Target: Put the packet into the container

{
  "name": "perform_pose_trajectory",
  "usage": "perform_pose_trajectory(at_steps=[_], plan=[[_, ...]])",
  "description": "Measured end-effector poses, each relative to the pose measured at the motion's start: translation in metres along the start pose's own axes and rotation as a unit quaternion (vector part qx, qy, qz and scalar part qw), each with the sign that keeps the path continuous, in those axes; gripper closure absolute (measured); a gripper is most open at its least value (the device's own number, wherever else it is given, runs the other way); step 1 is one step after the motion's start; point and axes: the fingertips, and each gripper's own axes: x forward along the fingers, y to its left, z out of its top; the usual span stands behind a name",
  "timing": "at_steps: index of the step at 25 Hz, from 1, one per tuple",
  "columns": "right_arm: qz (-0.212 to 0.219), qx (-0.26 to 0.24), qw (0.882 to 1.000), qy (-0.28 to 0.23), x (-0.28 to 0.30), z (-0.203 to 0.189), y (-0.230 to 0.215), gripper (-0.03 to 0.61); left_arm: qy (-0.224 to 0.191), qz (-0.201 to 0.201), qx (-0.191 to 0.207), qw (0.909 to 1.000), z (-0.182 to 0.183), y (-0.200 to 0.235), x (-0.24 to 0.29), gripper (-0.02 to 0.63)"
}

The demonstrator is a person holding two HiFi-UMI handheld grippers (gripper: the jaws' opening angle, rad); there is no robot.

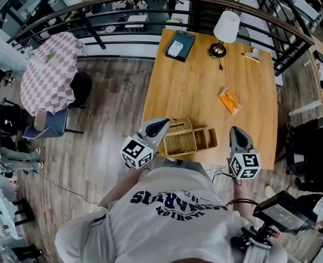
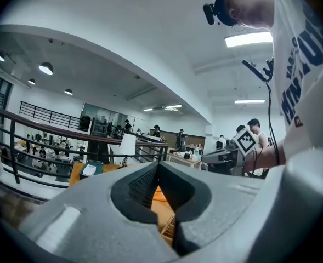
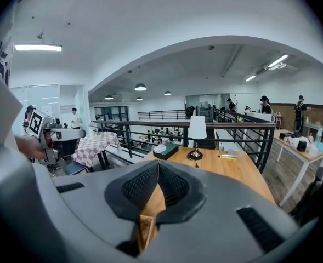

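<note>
The person holds both arms out low over the counter's (image 1: pixel 194 75) near edge. The left gripper (image 1: pixel 163 123) and right gripper (image 1: pixel 234 130) flank the wicker container (image 1: pixel 191 138), both pinched closed and empty. The orange packet (image 1: pixel 229 101) lies farther out, beyond the right gripper.

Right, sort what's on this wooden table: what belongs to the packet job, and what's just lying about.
For the job:
- orange packet
- wicker container

Lying about:
- lamp
- dark tissue box
- yellow pen or pencil
</note>
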Motion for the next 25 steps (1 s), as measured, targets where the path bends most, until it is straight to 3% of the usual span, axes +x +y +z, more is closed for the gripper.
perform_pose_trajectory(at_steps=[6,16,22,23,25], plan=[[0.017,-0.022,0.999,-0.018,0.006,0.013,-0.008,0.569,-0.012,0.002,0.005,0.9999,0.012,-0.018,0.022,0.611],[0.043,-0.037,0.998,0.009,0.036,0.007,-0.032,0.568,-0.002,0.017,0.001,0.9998,0.009,-0.036,0.033,0.611],[0.045,-0.112,0.991,0.055,0.074,0.023,-0.074,0.565,-0.006,0.034,-0.006,0.9994,0.009,-0.044,0.03,0.611],[0.043,-0.123,0.989,0.063,0.081,0.029,-0.083,0.554,-0.006,0.037,-0.006,0.9993,0.009,-0.044,0.028,0.611],[0.044,-0.146,0.985,0.084,0.096,0.041,-0.101,0.457,-0.005,0.044,-0.009,0.999,0.007,-0.044,0.025,0.611]])
